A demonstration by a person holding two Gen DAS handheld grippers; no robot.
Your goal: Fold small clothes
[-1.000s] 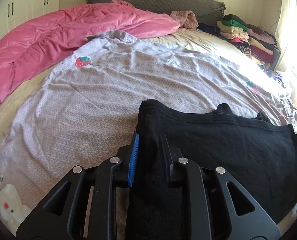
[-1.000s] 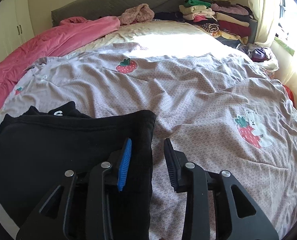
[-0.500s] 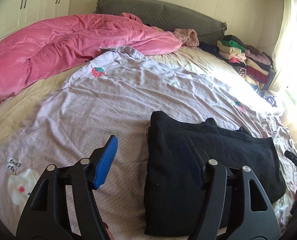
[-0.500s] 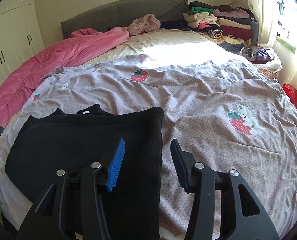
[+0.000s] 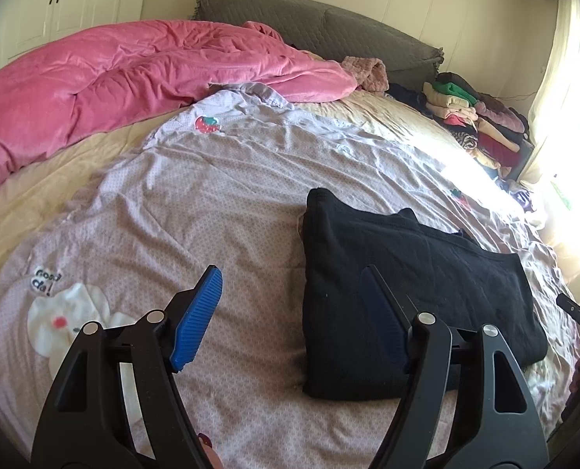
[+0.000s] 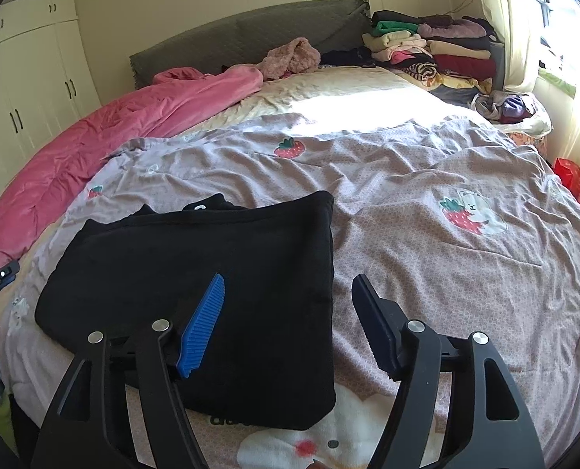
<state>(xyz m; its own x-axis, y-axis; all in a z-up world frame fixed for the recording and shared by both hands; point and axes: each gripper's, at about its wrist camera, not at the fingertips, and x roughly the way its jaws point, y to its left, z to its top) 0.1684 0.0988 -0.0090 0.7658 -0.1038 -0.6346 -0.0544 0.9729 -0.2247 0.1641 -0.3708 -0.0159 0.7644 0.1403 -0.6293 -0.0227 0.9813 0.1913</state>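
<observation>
Nearest the left wrist camera, the left gripper hangs above the bed with its fingers spread wide and nothing between them — its blue-padded finger over bare bedding, the other finger over the near left edge of the black garment. In the right wrist view the right gripper is likewise spread and empty, straddling the garment's right edge: the blue pad is over the black fabric, the dark finger over the bedding.

The black garment lies folded into a rough rectangle, flat on the lilac patterned bedcover, at the near side of the bed; a collar or neck part sticks out along its far edge. A white cartoon print with lettering sits on the cover at near left in the left view, and a strawberry-and-bear print lies to the right of the garment in the right view.

Farther back, a pink quilt is bunched along the left side of the bed. Beyond it stands a grey padded headboard, with a crumpled dusty-pink item at its foot. At far right — beside the bright curtained window — is a stack of folded clothes. White wardrobe doors fill the far left wall.
</observation>
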